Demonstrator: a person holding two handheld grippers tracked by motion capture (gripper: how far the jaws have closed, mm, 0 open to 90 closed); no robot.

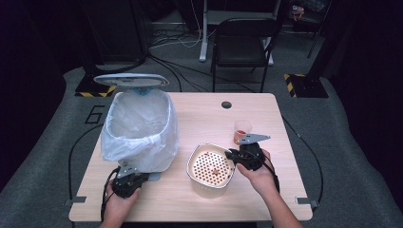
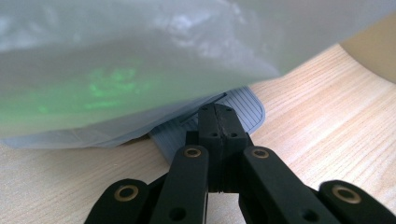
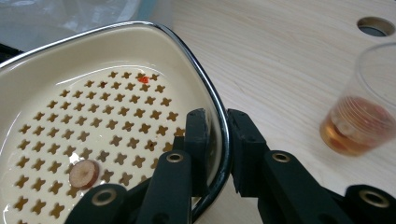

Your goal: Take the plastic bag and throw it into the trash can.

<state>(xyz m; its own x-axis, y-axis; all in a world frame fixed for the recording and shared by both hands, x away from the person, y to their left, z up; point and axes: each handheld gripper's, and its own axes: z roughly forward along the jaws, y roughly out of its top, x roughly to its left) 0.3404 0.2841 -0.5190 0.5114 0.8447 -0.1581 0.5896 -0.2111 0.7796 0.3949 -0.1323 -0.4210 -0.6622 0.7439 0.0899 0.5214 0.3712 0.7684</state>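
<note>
The right gripper (image 3: 215, 140) pinches the rim of the strainer basket (image 3: 140, 51), one jaw inside the wall and one outside. The left gripper (image 2: 216, 125) has its jaws pressed together, empty, their tips on the grey ribbed pedal (image 2: 243, 108) at the foot of the bin (image 1: 138, 126).

Judging from this, the step is to carry the basket left to the open bin and tip out its scraps. The grip is on a thin edge at one side, so the basket should be lifted level and slowly, then tilted only once it is over the liner; the left jaws should keep steady pressure on the pedal so the lid (image 1: 130, 80) stays up.

The right gripper view shows a round food slice (image 3: 84, 173) on the star-shaped holes and liquid in the plastic cup (image 3: 362, 116). The high view gives the layout: basket at near centre, bin at left, cup just beyond the right hand (image 1: 261, 178).
</note>
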